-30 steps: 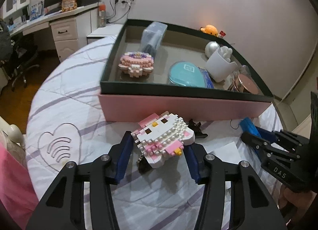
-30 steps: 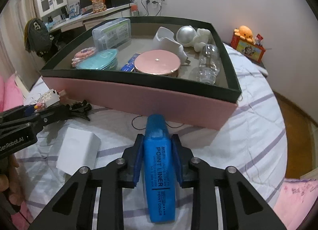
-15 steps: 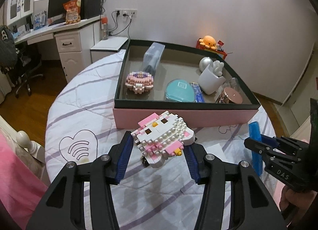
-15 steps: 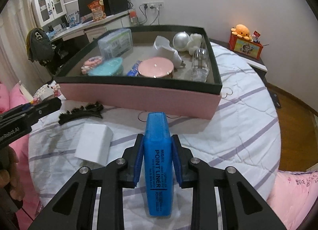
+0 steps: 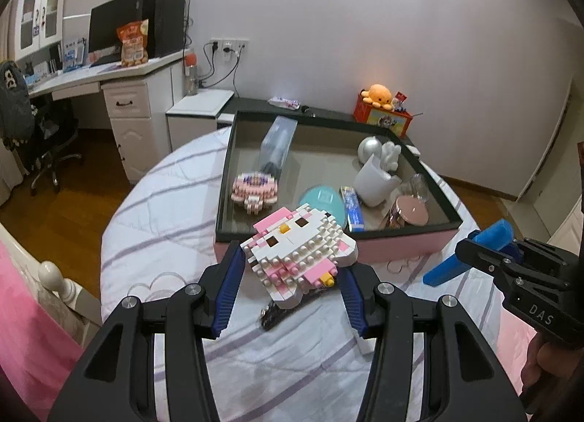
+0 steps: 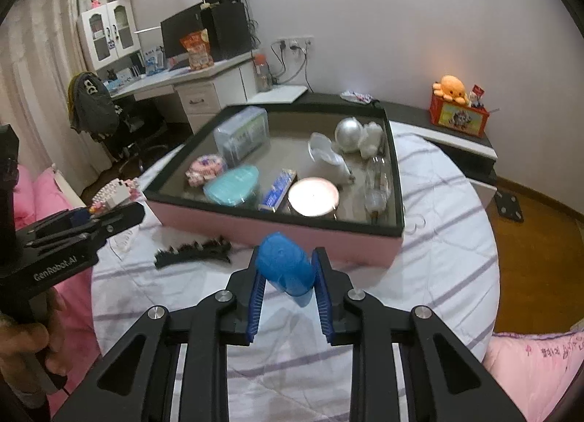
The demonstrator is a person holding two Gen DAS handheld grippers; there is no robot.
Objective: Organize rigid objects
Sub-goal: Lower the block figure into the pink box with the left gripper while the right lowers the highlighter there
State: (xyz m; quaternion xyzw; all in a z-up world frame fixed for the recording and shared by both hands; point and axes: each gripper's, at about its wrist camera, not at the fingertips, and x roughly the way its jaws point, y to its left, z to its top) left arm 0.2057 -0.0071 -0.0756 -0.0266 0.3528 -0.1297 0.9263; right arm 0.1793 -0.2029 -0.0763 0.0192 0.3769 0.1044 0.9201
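While lifted clear of the striped bedcover in the left wrist view, sits tilted between the blue pads of the left claw: a brick-built cat figure, white with pink patches, dark eyes and a yellow nose. Clamped on both flanks by the claw, fingers spread about as wide as the figure. Overlaps the near pink wall of the tray, so that stretch of the rim is hidden. Under the figure, only a corner of some dark item, too covered to name. Inside the tray, a second brick figure, a clear case, a teal oval box, a white cup, a silver ball and a pink-lidded jar. At right, the right claw seen side-on, gripping a blue marker that slants down to the left.

From the right wrist view, seen nearly end-on: the marker's rounded blue cap, lettering out of sight, lower body cut off behind the fingers. Pinched narrowly between the right claw's ribbed blue pads, held in the air in front of the tray. On the cover near the tray's pink front, a black toothed hair clip. At left, the left claw with the brick figure partly visible behind its fingers. Tray contents somewhat blurred.
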